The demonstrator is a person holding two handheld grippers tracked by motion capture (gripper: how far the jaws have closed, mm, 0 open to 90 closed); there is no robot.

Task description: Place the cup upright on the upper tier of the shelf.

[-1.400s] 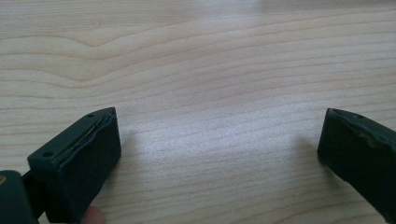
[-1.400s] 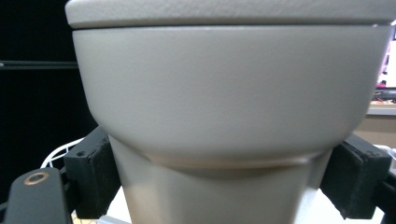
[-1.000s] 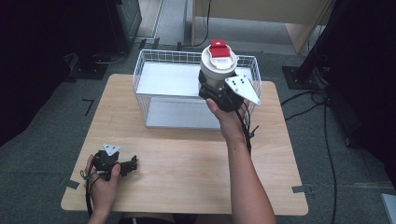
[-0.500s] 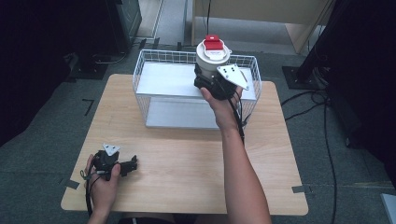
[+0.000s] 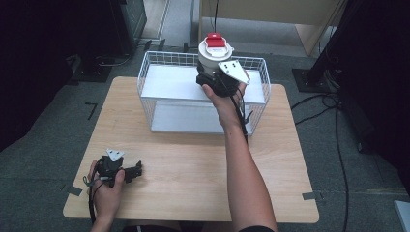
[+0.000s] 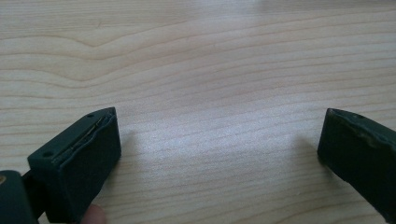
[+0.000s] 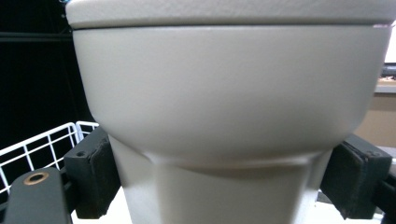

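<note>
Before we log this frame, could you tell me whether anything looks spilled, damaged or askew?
Nothing stands out. The right tongs hold the cream mug upright above the wire basket, its red lid on; the left tongs rest open on the table.

A pale wooden table fills the middle of the high view, its grain running side to side, as the left gripper view shows up close. It stands on a grey carpet. Strips of grey tape lie at its lower left corner and lower right corner. A black tape mark sits on the carpet at left. Black cables trail down the right side, near a black stand base. A light wooden cabinet crosses the top.
</note>
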